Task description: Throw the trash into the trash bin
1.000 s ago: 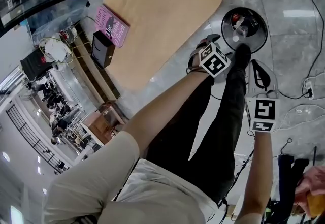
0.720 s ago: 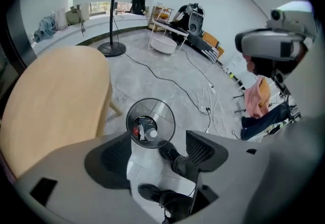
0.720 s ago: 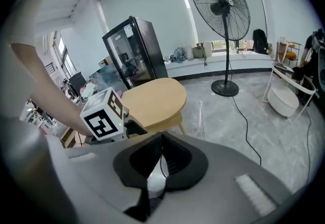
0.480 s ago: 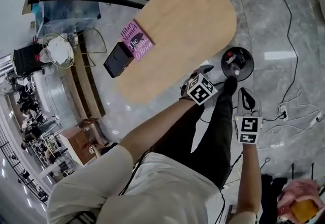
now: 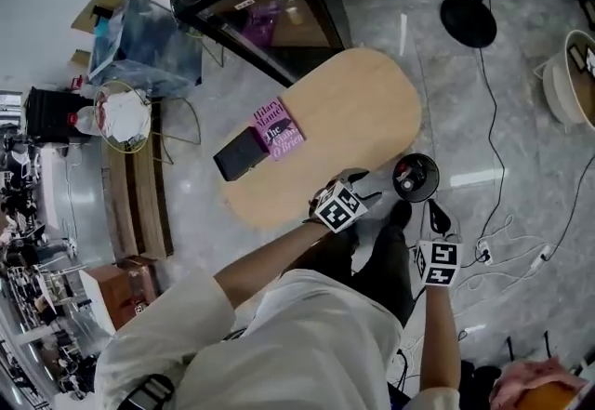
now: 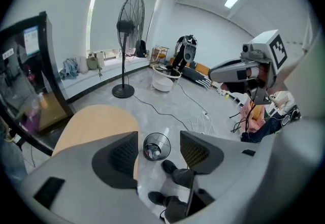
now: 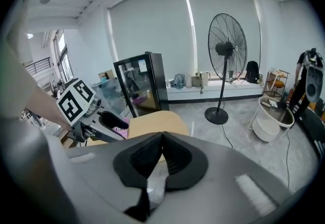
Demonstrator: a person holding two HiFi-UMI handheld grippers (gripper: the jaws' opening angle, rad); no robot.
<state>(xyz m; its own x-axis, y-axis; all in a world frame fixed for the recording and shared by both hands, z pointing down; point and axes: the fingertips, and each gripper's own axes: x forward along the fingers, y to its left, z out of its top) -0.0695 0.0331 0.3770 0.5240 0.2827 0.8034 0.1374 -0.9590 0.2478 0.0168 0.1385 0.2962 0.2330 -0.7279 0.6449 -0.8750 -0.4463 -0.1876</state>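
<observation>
The left claw (image 6: 159,149) is released and empty, its jaws closing. Through the gap between them the black mesh trash bin (image 6: 168,142) shows on the grey floor (image 6: 167,111), just beside the rounded end of the wooden counter (image 6: 94,126), with the trash (image 6: 154,153) lying inside it. The right claw (image 7: 162,139) is clenched, its pads meeting at the tips with nothing made out between them.

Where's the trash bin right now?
In the head view, the black mesh trash bin stands on the grey floor right of centre, just off the wooden table's lower right edge, above the person's shoe.
</observation>
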